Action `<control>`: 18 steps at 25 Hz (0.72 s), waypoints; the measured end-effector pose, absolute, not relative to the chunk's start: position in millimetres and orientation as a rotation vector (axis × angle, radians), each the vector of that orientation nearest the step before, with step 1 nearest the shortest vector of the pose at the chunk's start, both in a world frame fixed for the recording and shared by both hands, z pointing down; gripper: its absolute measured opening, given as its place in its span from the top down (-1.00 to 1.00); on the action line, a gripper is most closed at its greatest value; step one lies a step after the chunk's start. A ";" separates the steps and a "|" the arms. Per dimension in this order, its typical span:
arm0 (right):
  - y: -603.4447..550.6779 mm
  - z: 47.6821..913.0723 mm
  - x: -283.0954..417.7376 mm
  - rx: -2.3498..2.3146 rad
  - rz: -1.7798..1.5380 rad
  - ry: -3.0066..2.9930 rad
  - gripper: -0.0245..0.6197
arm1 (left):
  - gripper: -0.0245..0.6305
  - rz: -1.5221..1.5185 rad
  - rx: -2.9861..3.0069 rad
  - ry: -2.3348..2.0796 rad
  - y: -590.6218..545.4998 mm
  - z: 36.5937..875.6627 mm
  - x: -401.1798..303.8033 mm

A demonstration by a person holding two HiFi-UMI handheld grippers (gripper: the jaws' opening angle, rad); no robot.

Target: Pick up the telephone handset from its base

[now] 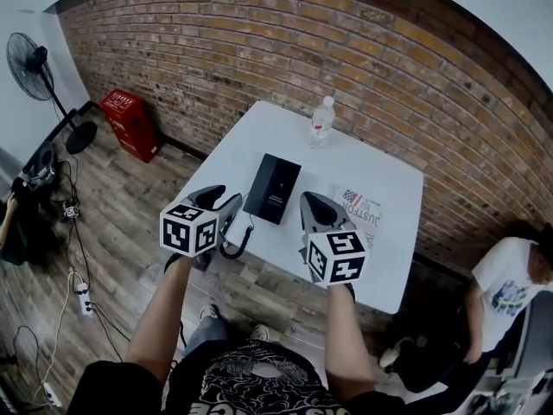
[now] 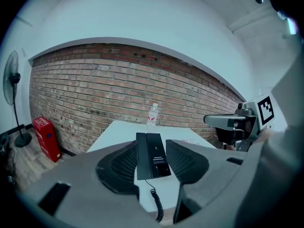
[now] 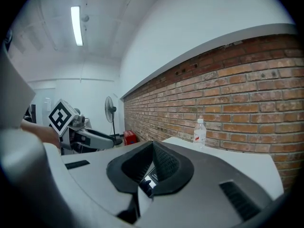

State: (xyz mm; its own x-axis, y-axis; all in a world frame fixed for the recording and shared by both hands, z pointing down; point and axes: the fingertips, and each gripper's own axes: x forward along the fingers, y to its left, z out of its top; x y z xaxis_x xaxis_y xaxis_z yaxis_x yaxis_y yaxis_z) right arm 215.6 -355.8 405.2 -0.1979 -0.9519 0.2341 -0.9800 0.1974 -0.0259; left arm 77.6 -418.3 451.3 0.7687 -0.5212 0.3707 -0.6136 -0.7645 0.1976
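A flat black telephone point(image 1: 273, 188) lies on the white table point(image 1: 389, 258), its handset point(image 2: 141, 156) resting along the left side of the base point(image 2: 157, 155). A coiled cord point(image 1: 237, 245) hangs off the table's near edge. My left gripper point(image 1: 226, 200) hovers just left of the phone's near end and is open; in the left gripper view the phone lies ahead between the left gripper's point(image 2: 151, 147) spread pads. To the right of the phone, my right gripper point(image 1: 310, 201) is shut and holds nothing. A sliver of the phone point(image 3: 148, 179) shows under the right gripper's point(image 3: 153, 148) closed pads.
A clear water bottle point(image 1: 321, 121) stands at the table's far edge. A printed paper point(image 1: 359, 206) lies to the right of the phone. A brick wall point(image 1: 285, 50) runs behind. On the floor are a red crate point(image 1: 130, 124), a fan point(image 1: 30, 59) and cables; a person point(image 1: 510, 284) sits at right.
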 end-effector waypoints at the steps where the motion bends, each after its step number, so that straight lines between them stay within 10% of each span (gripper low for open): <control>1: -357.6 407.6 217.0 1.883 0.258 -2.287 0.93 | 0.43 0.419 2.653 -0.849 -422.4 454.2 80.3; 18: -430.3 429.5 204.9 2.054 0.326 -2.065 0.93 | 0.41 0.443 2.451 -0.227 -509.6 532.5 110.9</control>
